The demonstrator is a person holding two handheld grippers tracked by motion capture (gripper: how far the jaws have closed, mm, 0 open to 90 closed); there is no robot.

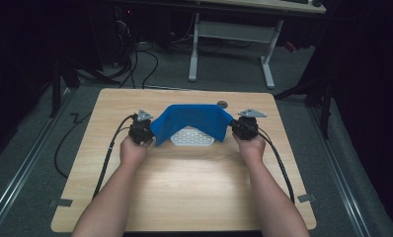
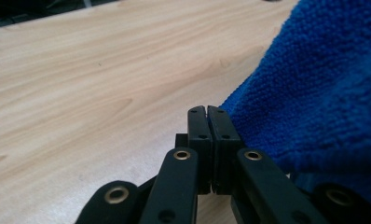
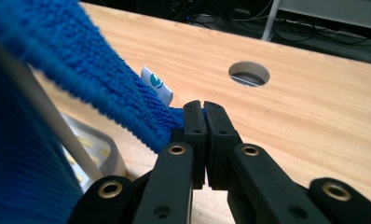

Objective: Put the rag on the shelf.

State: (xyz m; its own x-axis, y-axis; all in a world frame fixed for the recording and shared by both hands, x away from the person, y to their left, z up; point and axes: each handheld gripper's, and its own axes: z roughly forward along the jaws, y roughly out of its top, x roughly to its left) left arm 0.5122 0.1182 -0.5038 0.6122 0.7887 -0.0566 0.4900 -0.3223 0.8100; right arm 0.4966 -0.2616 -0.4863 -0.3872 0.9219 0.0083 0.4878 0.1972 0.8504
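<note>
While both hands hold the blue cloth [image 1: 192, 121] stretched between them over the table [image 1: 184, 182], each gripper pinches one end of it. Left gripper [image 1: 144, 132] sits at the cloth's left end in the high view; in the left gripper view its gripper [image 2: 207, 112] has jaws pressed together with barely a slit between the pads, and the cloth [image 2: 323, 93] bunches right against the right-hand jaw and hangs off that side. How much fabric is caught between the pads cannot be told from that view, but the cloth edge runs into the jaw line. Right gripper [image 1: 244, 128] sits at the cloth's right end; in the right gripper view its gripper [image 3: 203, 106] has jaws clamped tight too, with a bit of blue cloth [image 3: 81, 79] showing in the seam at the tips and a thick rolled edge leading off up-left. A small white tag [image 3: 156, 85] hangs at the cloth just beside the tips. Cloth is held up off the table, sagging in the middle, draped above a white perforated tray [image 1: 192, 138] lying on the wood. A round hole [image 3: 249, 73] in the tabletop lies beyond the right gripper, well apart from the tips.
</note>
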